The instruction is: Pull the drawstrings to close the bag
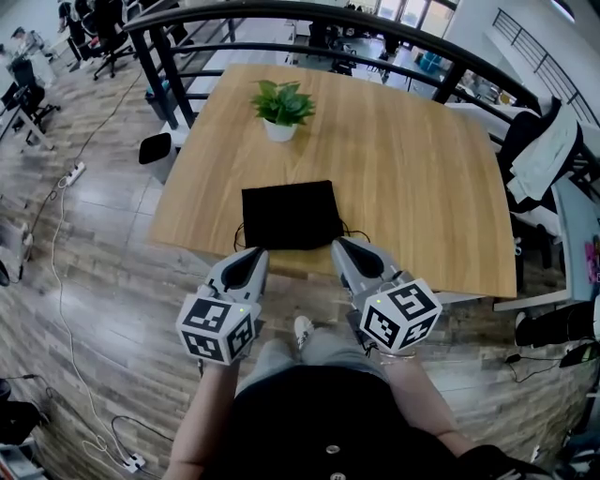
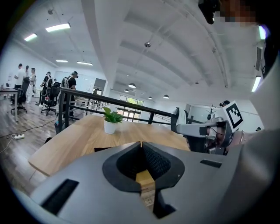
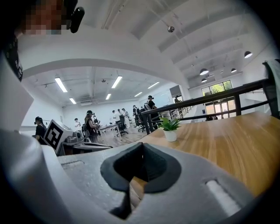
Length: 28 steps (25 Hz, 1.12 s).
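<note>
A black drawstring bag (image 1: 289,214) lies flat on the wooden table (image 1: 412,169), close to its front edge. Thin black drawstrings (image 1: 354,232) loop out at its near corners. My left gripper (image 1: 255,251) hovers just below the table's front edge, in front of the bag's left corner, jaws shut with nothing between them. My right gripper (image 1: 339,244) is level with it in front of the bag's right corner, also shut and empty. In the left gripper view the left gripper (image 2: 141,142) has its jaws meeting, with a sliver of the bag (image 2: 101,149) beyond. The right gripper (image 3: 141,144) looks the same in its own view.
A small potted plant (image 1: 281,108) stands at the table's far side. A black railing (image 1: 281,19) runs behind the table. A chair draped with a jacket (image 1: 548,155) stands to the right. A power strip and cable (image 1: 73,173) lie on the floor to the left. People stand far off (image 3: 118,118).
</note>
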Tool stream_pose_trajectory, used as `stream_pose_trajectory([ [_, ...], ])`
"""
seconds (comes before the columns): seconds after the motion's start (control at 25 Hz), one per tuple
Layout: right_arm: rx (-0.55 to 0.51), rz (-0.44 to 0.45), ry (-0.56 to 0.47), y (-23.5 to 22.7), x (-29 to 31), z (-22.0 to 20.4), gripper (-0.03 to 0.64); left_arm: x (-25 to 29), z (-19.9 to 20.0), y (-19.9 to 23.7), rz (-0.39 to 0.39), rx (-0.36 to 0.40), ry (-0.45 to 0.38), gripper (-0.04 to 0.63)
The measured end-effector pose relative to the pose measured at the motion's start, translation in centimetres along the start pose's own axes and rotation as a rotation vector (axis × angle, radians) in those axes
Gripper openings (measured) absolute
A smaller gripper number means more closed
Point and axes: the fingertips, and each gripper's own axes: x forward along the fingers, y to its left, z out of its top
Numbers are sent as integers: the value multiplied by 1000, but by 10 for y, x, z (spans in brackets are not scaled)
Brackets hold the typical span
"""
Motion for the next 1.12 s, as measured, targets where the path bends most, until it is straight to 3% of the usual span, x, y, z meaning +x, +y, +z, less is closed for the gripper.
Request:
stream_pose_trajectory([
  [0.32, -26, 51, 48, 18, 6, -13, -2, 1, -5, -8, -48, -3, 5, 20],
  [0.72, -35, 49, 88, 21, 5, -27, -2, -2, -14, -6, -56, -53, 18, 15],
  [1.12, -33, 50, 91, 20, 4, -29, -2, 1, -16, -9, -64, -57, 24, 15],
])
